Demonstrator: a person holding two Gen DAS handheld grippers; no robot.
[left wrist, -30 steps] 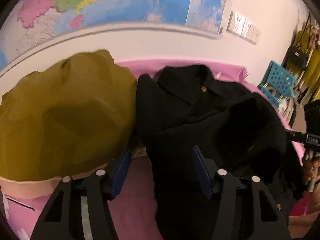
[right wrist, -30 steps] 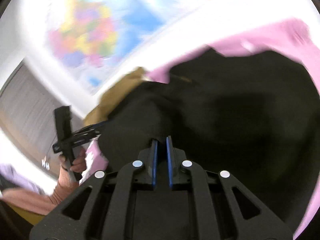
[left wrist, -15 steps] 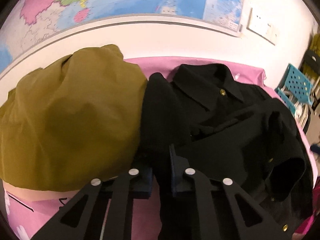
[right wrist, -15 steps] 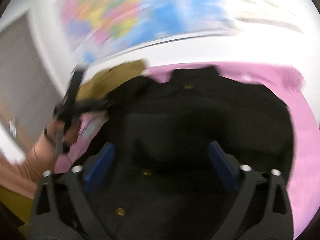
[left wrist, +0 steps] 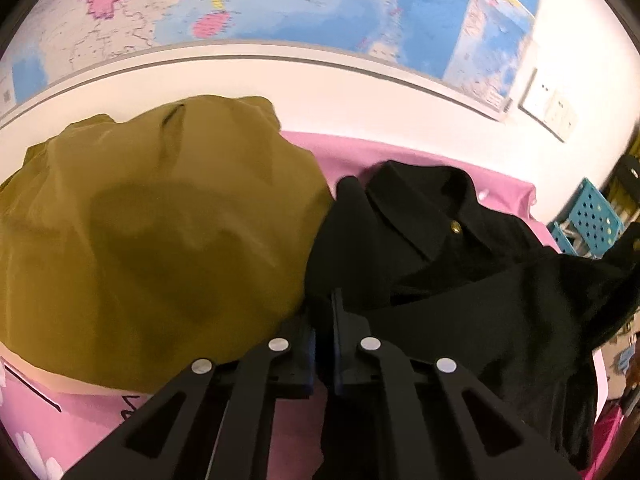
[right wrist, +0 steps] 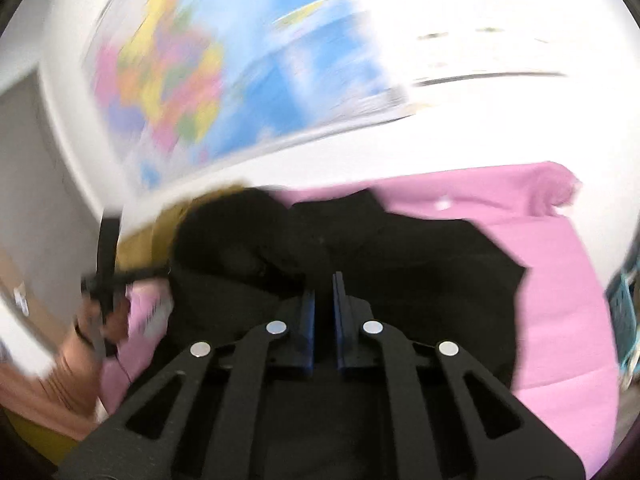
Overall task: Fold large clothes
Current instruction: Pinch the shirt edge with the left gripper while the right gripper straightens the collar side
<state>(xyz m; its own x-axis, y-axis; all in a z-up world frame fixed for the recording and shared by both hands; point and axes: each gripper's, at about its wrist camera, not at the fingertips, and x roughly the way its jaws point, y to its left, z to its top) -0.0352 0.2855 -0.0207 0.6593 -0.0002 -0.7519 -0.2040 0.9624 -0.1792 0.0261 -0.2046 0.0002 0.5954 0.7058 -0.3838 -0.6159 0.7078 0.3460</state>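
A black collared jacket [left wrist: 460, 280] with gold buttons lies crumpled on a pink tablecloth [left wrist: 400, 156]. My left gripper [left wrist: 323, 312] is shut on the jacket's left edge, beside an olive-yellow garment. In the blurred right wrist view the same black jacket [right wrist: 400, 264] lies on the pink cloth [right wrist: 560, 300]. My right gripper [right wrist: 324, 292] has its jaws nearly closed with black fabric between them, at the jacket's near edge. The person's left hand and the other gripper [right wrist: 104, 280] show at the left of that view.
An olive-yellow garment [left wrist: 152, 248] is piled on the table's left part, touching the jacket. A wall map [left wrist: 280, 4] hangs behind the table. A teal perforated crate [left wrist: 588, 224] stands past the table's right end.
My left gripper closed on the jacket's left edge and lifted slightly. My right gripper opened wide half a second ago and has closed again on the jacket's near edge.
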